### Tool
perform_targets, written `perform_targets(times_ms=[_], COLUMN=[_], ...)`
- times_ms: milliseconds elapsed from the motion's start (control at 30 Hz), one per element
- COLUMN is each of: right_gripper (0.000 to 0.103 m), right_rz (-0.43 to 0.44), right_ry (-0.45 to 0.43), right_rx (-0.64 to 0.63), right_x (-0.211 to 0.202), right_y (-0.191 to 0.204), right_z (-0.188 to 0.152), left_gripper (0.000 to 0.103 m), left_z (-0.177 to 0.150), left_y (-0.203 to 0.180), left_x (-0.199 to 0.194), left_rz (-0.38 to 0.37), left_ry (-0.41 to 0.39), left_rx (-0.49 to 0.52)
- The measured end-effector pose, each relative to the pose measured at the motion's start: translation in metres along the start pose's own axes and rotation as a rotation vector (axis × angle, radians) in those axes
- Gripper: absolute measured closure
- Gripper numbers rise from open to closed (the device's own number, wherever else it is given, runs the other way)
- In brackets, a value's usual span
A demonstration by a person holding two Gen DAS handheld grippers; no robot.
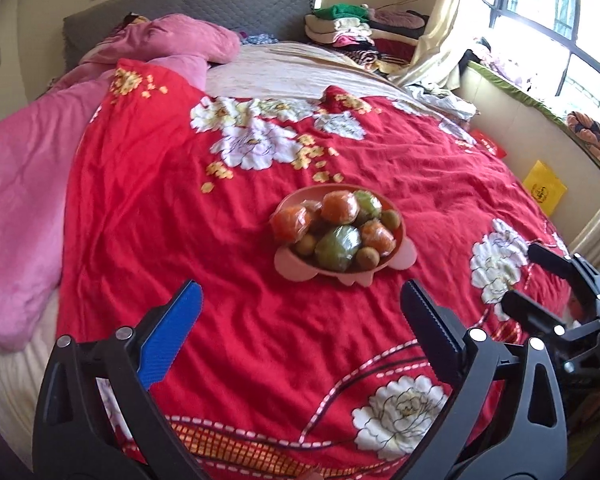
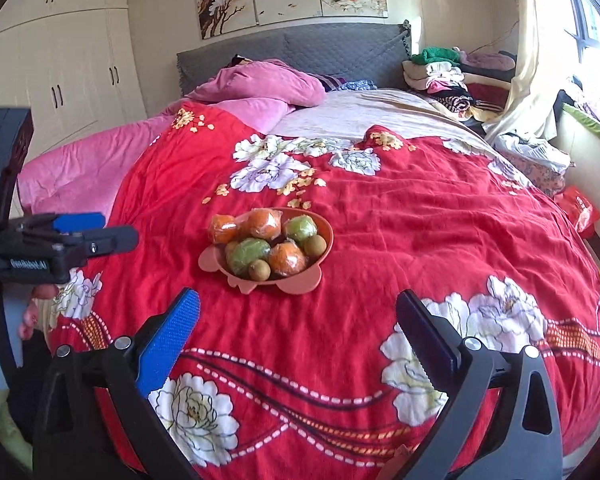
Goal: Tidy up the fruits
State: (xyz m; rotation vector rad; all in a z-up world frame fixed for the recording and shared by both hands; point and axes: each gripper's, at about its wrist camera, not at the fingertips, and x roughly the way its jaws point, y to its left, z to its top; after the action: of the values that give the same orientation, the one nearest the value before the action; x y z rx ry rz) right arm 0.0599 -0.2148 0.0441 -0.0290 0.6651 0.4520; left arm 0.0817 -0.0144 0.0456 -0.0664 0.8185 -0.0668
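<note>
A pink bowl [image 1: 406,254] stands on the red flowered bedspread [image 1: 260,340], heaped with wrapped oranges [image 1: 339,206], wrapped green fruits [image 1: 338,248] and small brown kiwis [image 1: 367,258]. My left gripper [image 1: 300,300] is open and empty, a short way in front of the bowl. The right wrist view shows the same bowl [image 2: 300,286] with oranges [image 2: 264,224], green fruits [image 2: 248,254] and kiwis [image 2: 259,270]. My right gripper [image 2: 298,306] is open and empty, in front of the bowl and slightly to its right. The left gripper's fingers [image 2: 112,240] show at that view's left edge.
A pink quilt [image 1: 28,200] lies along the bed's left side. Folded clothes [image 1: 352,28] are stacked at the far right by the grey headboard [image 1: 220,4]. A window ledge [image 1: 512,92], a yellow bag [image 1: 544,190] and a red packet [image 2: 580,210] are on the right.
</note>
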Motion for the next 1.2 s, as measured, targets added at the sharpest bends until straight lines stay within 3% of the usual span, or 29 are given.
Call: perform_targets(times_ms=[400,1200], right_gripper=[0.005,0.005], right_rz=[-0.013,-0.022], right_ry=[0.044,0.055], right_rx=[-0.004,0.011], right_x=[-0.005,-0.008], right_y=[0.005,0.003], right_z=[-0.023,-0.030], left_gripper=[0.010,0.010], left_z=[-0.051,-0.057], left_y=[-0.002,-0.021], left_x=[0.014,0.010], left_rz=[0.054,0.017], left_ry=[0.062,0.051], left_rx=[-0.026,-0.007])
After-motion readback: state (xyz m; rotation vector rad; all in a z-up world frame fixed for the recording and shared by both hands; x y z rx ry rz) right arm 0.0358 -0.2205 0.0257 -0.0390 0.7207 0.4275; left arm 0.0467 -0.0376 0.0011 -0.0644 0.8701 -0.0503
